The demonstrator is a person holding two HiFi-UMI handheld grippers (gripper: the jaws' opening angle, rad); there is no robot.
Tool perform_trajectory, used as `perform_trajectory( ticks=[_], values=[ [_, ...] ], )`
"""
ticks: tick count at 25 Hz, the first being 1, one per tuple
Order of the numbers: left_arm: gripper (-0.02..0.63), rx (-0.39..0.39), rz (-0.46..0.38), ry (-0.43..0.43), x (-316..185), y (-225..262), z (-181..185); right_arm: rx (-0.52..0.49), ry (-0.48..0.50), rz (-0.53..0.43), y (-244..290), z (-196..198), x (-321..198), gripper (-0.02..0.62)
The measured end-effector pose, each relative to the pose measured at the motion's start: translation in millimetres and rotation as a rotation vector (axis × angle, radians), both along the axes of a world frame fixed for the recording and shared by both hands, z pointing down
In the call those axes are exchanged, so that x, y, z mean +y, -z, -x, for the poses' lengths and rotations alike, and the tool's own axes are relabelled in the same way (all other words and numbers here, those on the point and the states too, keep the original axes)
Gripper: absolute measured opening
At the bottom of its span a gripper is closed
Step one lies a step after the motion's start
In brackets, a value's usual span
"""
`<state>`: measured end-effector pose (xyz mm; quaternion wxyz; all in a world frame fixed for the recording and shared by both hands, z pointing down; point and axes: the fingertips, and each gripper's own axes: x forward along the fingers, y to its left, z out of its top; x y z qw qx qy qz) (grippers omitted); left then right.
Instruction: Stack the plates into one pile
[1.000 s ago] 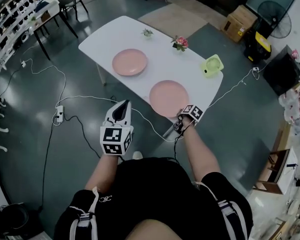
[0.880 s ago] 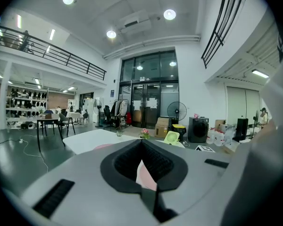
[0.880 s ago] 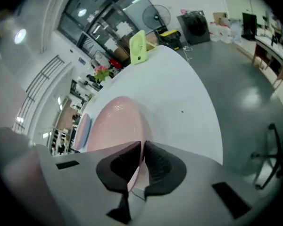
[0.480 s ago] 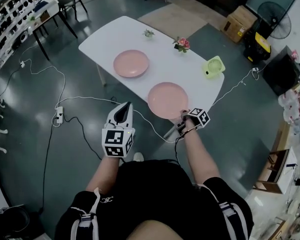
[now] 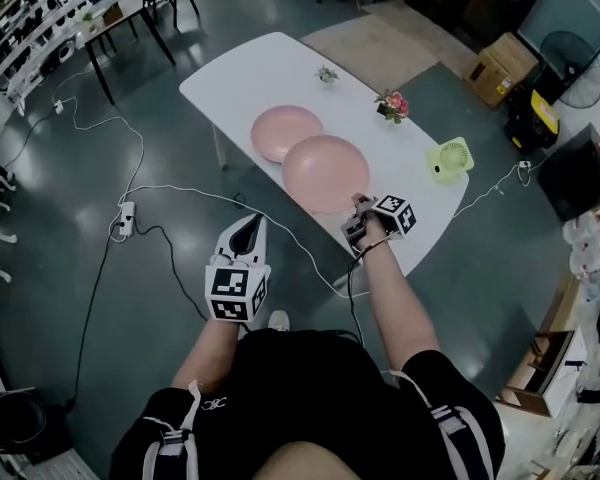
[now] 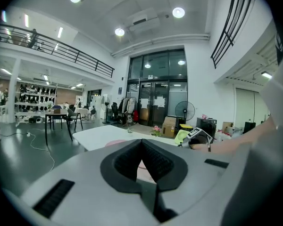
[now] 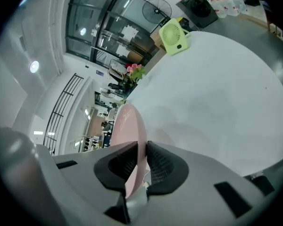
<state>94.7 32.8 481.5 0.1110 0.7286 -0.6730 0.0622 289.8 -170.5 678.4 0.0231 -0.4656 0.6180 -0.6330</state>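
Two pink plates are in the head view. One plate (image 5: 285, 133) lies flat on the white table (image 5: 240, 73). The second plate (image 5: 325, 173) hangs above the table, its far edge overlapping the lying plate's rim in this view. My right gripper (image 5: 358, 208) grips that plate's near rim. In the right gripper view the rim (image 7: 129, 126) sits edge-on between the pads of that gripper (image 7: 142, 149), whose jaws are opening slightly while still pressing it. My left gripper (image 5: 252, 218) hovers over the floor left of the table, its jaws (image 6: 141, 141) together and empty.
A green desk fan (image 5: 451, 158) stands at the table's right end. Pink flowers (image 5: 391, 103) and a small plant (image 5: 327, 73) line the far edge. A white cable (image 5: 170, 193) and a power strip (image 5: 127, 218) lie on the floor at the left.
The right gripper has lifted the near plate off the table and carried it up and left toward the far plate. The left gripper drifted slightly forward, still shut.
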Motion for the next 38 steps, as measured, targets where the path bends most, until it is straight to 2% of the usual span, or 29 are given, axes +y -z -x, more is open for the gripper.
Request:
perform_trajectory(
  ticks=[10, 14, 19, 24, 26, 30, 33, 35, 38],
  values=[
    [0.014, -0.005, 0.022, 0.112, -17.5, -6.1, 92.2, -0.03, -0.051, 0.039, -6.0, 114.7, -91.7, 0.08],
    [0.014, -0.002, 0.047, 0.156, -21.4, -12.5, 129.2, 0.001, -0.075, 0.054, -16.0, 148.0, -123.9, 0.083],
    [0.014, -0.008, 0.074, 0.178, -27.4, -24.6, 154.3, 0.041, -0.076, 0.065, -36.9, 173.8, -152.0, 0.084],
    [0.014, -0.014, 0.09, 0.19, -24.6, -32.5, 166.4, 0.026, -0.074, 0.068, -47.9, 197.1, -159.1, 0.083],
    [0.014, -0.017, 0.093, 0.191, -23.4, -32.6, 165.2, 0.08, -0.047, 0.024, -46.2, 198.5, -160.8, 0.088],
    [0.014, -0.015, 0.077, 0.189, -24.1, -28.4, 160.9, 0.299, 0.076, -0.122, -38.3, 190.5, -163.0, 0.14],
    [0.014, -0.013, 0.054, 0.181, -25.5, -20.0, 157.1, 0.41, 0.133, -0.23, -16.3, 181.0, -161.7, 0.153],
    [0.014, -0.007, 0.039, 0.175, -24.2, -14.3, 150.6, 0.452, 0.147, -0.336, 11.8, 173.3, -156.1, 0.132],
    [0.014, 0.003, 0.001, 0.156, -22.1, -0.1, 135.6, 0.477, 0.148, -0.546, 76.7, 159.7, -132.9, 0.101]
  ],
)
